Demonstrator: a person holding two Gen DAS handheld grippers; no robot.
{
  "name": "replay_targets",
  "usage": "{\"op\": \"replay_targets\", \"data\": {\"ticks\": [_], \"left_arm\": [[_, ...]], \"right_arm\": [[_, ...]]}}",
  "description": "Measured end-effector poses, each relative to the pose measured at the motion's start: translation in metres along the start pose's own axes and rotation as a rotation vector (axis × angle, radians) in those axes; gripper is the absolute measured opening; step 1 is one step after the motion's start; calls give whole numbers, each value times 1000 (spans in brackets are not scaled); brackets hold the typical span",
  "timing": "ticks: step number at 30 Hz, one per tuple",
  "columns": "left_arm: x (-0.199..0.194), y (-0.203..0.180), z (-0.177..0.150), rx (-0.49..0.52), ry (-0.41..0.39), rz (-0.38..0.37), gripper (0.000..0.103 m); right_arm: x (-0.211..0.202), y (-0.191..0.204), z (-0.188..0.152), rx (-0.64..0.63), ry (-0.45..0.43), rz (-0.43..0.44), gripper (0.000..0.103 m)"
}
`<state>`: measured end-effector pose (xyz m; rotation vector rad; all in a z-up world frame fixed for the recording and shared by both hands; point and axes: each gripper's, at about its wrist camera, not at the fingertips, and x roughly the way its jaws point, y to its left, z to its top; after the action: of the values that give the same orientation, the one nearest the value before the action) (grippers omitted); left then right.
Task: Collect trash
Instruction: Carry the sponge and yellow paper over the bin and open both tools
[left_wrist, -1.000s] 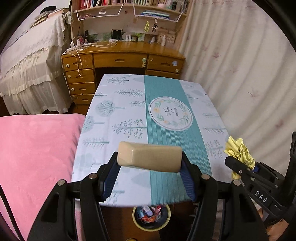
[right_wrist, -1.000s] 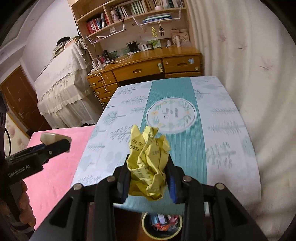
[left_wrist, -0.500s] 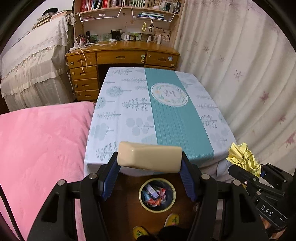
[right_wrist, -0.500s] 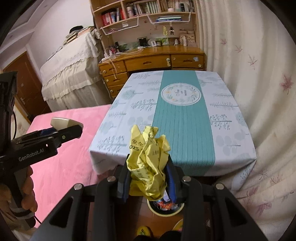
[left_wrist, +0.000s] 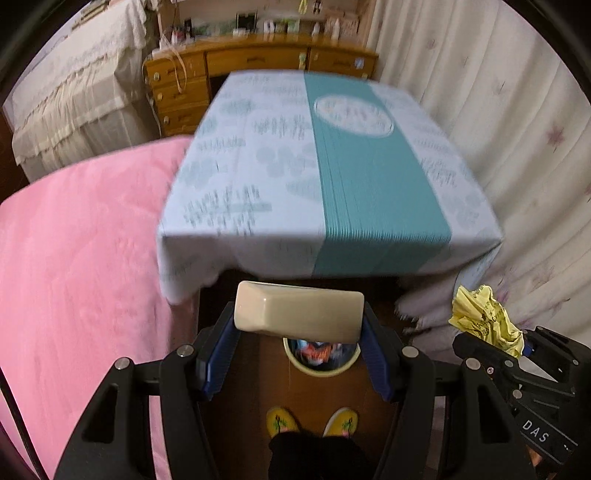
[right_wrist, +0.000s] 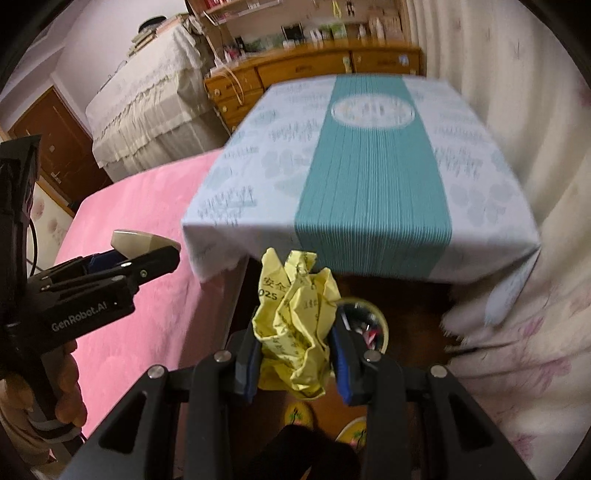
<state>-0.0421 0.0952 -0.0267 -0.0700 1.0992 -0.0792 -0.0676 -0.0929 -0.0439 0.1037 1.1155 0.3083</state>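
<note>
**Both grippers loaded above the bin**

My left fingers (left_wrist: 218, 354) are pressed in on the two ends of a cream, smooth-sided rectangular block (left_wrist: 298, 311), so the left gripper (left_wrist: 298, 354) is closed on it with the blue pads flat against its sides. My right gripper (right_wrist: 295, 363) is clamped narrow around a crumpled ball of yellow printed paper (right_wrist: 295, 325) — the wad bulges up and out above the pads.

I take the round, yellow-rimmed waste bin (left_wrist: 320, 354) on the dark wood floor as my landmark. It already holds colourful wrappers. In the left wrist view the block sits directly over the bin's far rim; in the right wrist view the yellow paper hangs just left of the bin. Beyond the bin stands the table under a white and teal tree-print cloth (right_wrist: 369, 177). Left of the bin lies a pink blanket (left_wrist: 81, 258). Near the bin — on my side — are two yellow slippers (left_wrist: 282, 421).
</note>
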Motion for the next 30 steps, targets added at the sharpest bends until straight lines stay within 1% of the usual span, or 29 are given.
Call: {"op": "replay_targets", "data": {"ticks": [4,8,12,19,24,30], "left_arm": [[38,-15,-24,-23,85,-2,60],[70,-31,-41,1,123,9,60],[112,-39,-51,12,147,17,60],[211,-40,-74,-33,227,0,60],[272,-42,-85,-37,254,-10,60],[329,-40,-90,-27,271,-37,60]], "right_arm": [[34,-22,-21,34,62,4,32],[69,-46,-36,74,104,5,32],[107,-68,-50,111,143,7,32],[197,-114,-70,213,198,18,32],[254,-137,-80,255,214,35,32],[311,-159,-90,295,236,44,32]]}}
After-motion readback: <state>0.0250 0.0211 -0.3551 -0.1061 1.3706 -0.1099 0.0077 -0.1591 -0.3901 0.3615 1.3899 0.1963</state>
